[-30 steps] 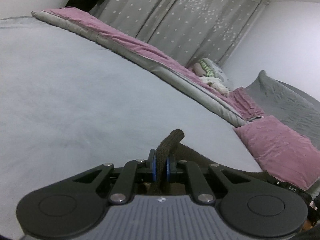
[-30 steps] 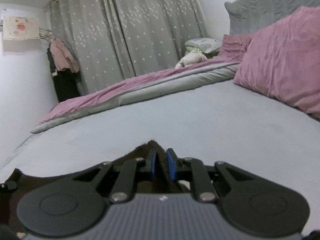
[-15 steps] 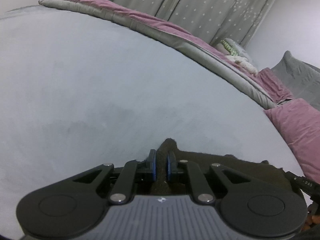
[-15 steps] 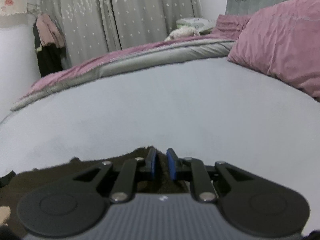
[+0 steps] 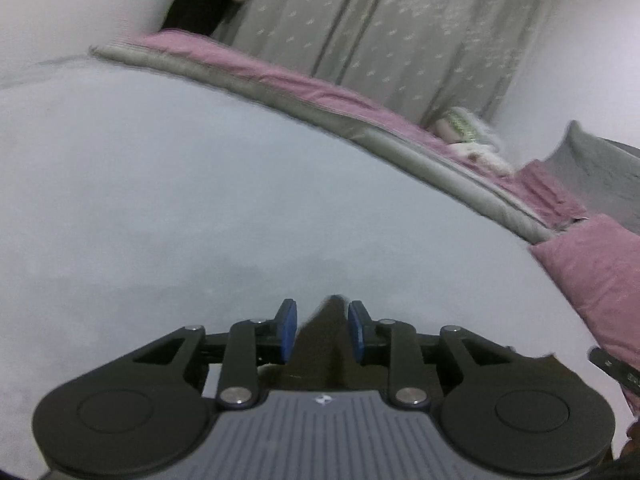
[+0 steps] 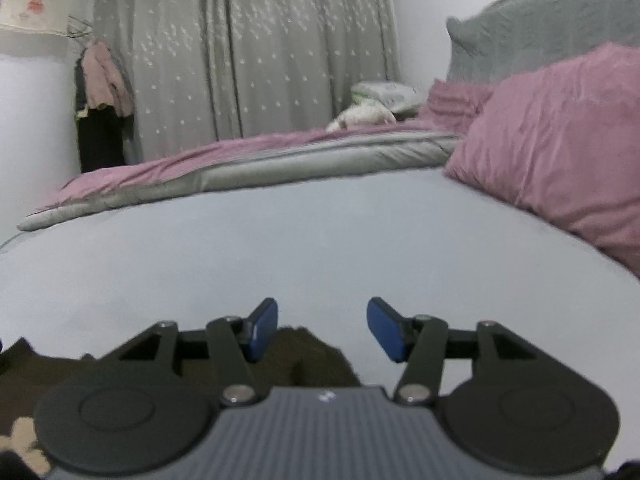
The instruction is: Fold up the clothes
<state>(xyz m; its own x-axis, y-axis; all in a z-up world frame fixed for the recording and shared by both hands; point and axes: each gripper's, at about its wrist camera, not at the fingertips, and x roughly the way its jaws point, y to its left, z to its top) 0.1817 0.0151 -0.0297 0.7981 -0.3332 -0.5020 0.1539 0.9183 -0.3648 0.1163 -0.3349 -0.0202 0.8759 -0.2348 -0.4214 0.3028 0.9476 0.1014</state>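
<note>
A dark brown garment lies on the grey bed sheet (image 5: pixel 200 200). In the left wrist view a corner of the garment (image 5: pixel 326 344) sticks up between the blue pads of my left gripper (image 5: pixel 322 330), which stands open around it without pinching. In the right wrist view the garment (image 6: pixel 304 356) lies low under my right gripper (image 6: pixel 322 326), which is wide open with nothing between its pads. Most of the garment is hidden under the gripper bodies.
A pink and grey folded duvet (image 6: pixel 240 164) runs along the far side of the bed. Pink pillows (image 6: pixel 560 136) and a grey headboard cushion (image 6: pixel 540 40) are at the right. Grey curtains (image 6: pixel 240 48) and hanging clothes (image 6: pixel 102 80) stand behind.
Both grippers lowered the garment onto the sheet and then opened, letting go of it. The right opened wider than the left.
</note>
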